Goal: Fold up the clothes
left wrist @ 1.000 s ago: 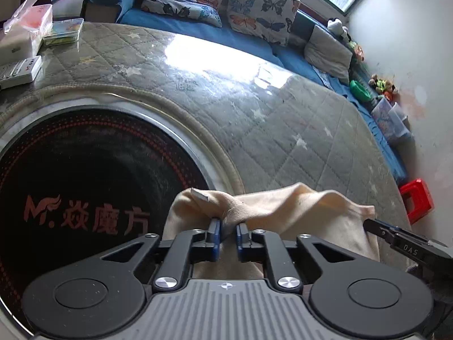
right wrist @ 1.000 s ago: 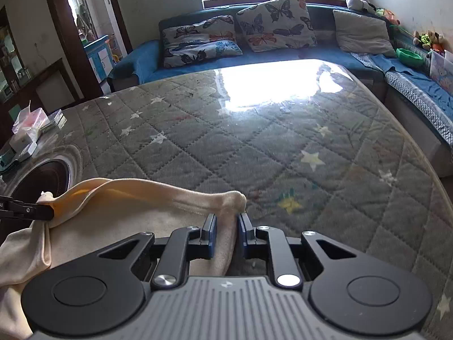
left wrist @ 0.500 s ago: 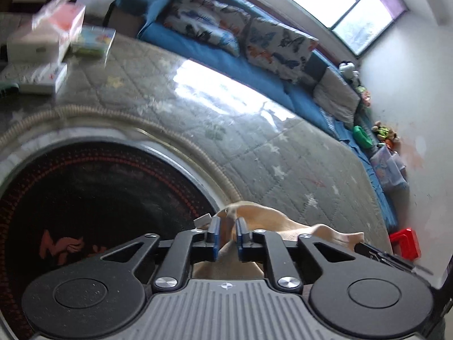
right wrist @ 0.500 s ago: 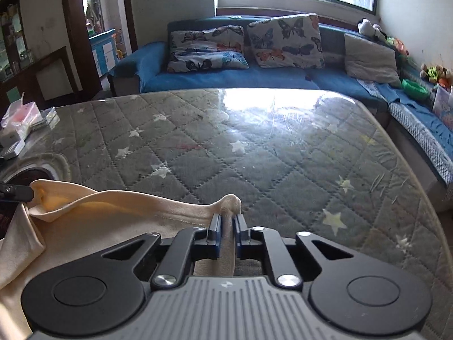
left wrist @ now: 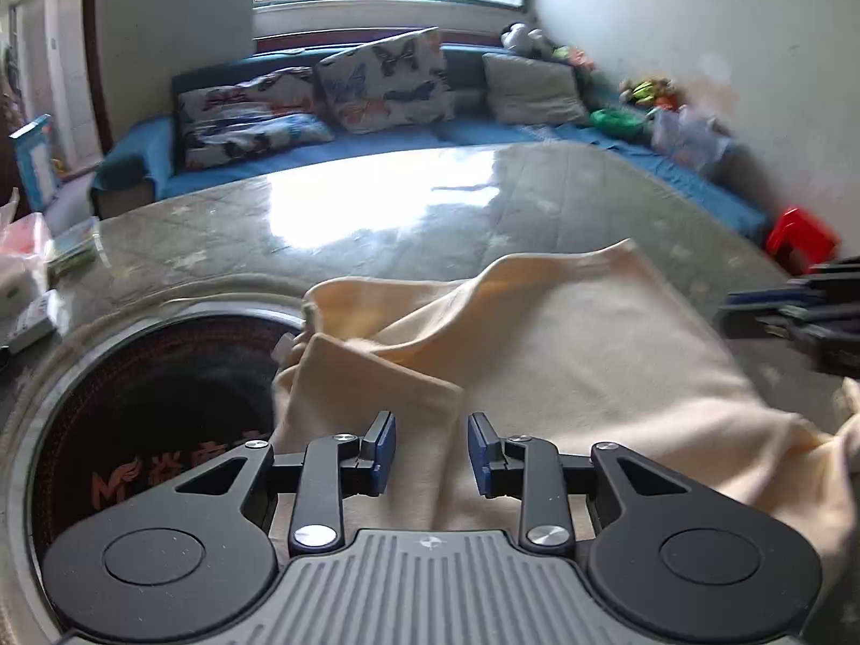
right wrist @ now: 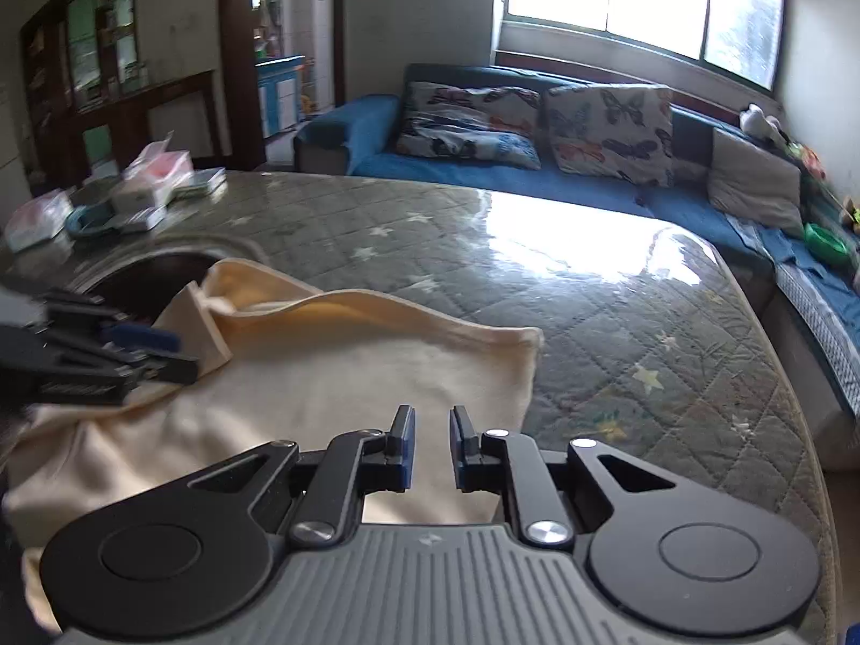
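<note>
We see a cream-coloured garment [left wrist: 564, 333] lying spread on a round table [right wrist: 618, 322] covered with a grey-green quilted, star-patterned cloth under a glossy clear sheet. Its left part drapes over the rim of a round black induction cooktop [left wrist: 150, 408] sunk into the table, which bears orange lettering. A flap of the garment is folded over near that rim, with a small white label peeking out beside it.

Our left gripper [left wrist: 431, 451] hovers above the garment near the folded flap. Its jaws have just been opening, and now stand apart with fabric showing beneath the gap but nothing pinched between the blue pads [left wrist: 384, 449]. Our right gripper [right wrist: 431, 446] hovers over the garment's near right part, close to its right edge. Its jaws have also just been opening a little; a narrow gap shows between them, and the pads press on nothing. In each wrist view the other gripper appears blurred at the side of the frame, over the garment.

At the table's far left edge sit tissue packets and small boxes [right wrist: 134, 193]. Behind the table runs a blue sofa [right wrist: 591, 183] with butterfly-print cushions [right wrist: 607, 129] under a bright window [right wrist: 645, 5]. A red stool [left wrist: 801, 239] stands by the wall on the right.
</note>
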Motion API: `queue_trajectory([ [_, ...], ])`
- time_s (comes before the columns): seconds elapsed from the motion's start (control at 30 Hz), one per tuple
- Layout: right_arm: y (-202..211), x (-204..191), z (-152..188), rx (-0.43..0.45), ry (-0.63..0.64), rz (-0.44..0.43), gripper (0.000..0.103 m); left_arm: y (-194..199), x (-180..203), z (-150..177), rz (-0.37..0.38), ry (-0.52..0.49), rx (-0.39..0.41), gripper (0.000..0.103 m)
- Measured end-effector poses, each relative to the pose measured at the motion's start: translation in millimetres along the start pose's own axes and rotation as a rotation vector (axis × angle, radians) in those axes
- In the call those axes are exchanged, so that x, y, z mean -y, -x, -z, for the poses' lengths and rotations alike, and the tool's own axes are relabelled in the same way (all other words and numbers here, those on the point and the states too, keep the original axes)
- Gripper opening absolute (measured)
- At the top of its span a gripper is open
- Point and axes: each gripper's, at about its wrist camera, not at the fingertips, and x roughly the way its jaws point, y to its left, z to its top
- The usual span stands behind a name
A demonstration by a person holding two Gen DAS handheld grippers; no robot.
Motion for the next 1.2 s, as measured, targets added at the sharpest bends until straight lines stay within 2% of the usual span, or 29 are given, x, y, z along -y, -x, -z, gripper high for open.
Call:
queue_trajectory([
  [0.07,6.8,-7.5,7.6,0.004,0.030,-0.007,0.017,-5.7,-0.5,3.7,-0.016,0.001,-0.015,0.031],
  [0.1,11.7,-12.4,13.0,0.008,0.054,-0.007,0.017,-5.2,-1.9,5.7,-0.021,-0.004,-0.010,0.025],
  [0.13,15.1,-14.6,16.8,0.010,0.065,-0.005,0.017,-4.2,-3.3,7.6,-0.028,-0.012,-0.002,0.009],
  [0.2,21.3,-17.9,23.8,0.007,0.072,0.000,0.017,6.0,-12.4,8.2,-0.024,0.037,0.022,0.004],
  [0.4,43.1,-12.9,49.0,0.000,0.026,0.043,0.017,71.9,-59.8,16.9,-0.046,0.244,0.164,0.003],
  [0.5,56.5,-7.0,60.7,0.008,-0.008,0.070,0.018,113.7,-89.2,32.2,-0.080,0.345,0.230,0.002],
  [0.63,71.9,0.6,75.3,0.018,-0.058,0.095,0.018,165.1,-128.4,64.5,-0.120,0.475,0.277,0.002],
  [0.77,84.4,1.0,85.6,0.018,-0.080,0.086,0.018,192.7,-163.2,102.4,-0.179,0.576,0.262,0.002],
  [0.93,89.3,-29.1,83.8,0.018,0.004,0.003,0.018,190.3,-192.1,142.2,-0.255,0.653,0.182,0.002],
  [1.13,77.5,-79.1,72.5,0.006,0.131,-0.155,0.019,186.4,-190.6,152.8,-0.278,0.642,0.159,0.002],
  [1.2,70.6,-95.7,68.9,-0.001,0.184,-0.184,0.025,185.8,-191.4,152.5,-0.276,0.648,0.157,0.002],
])
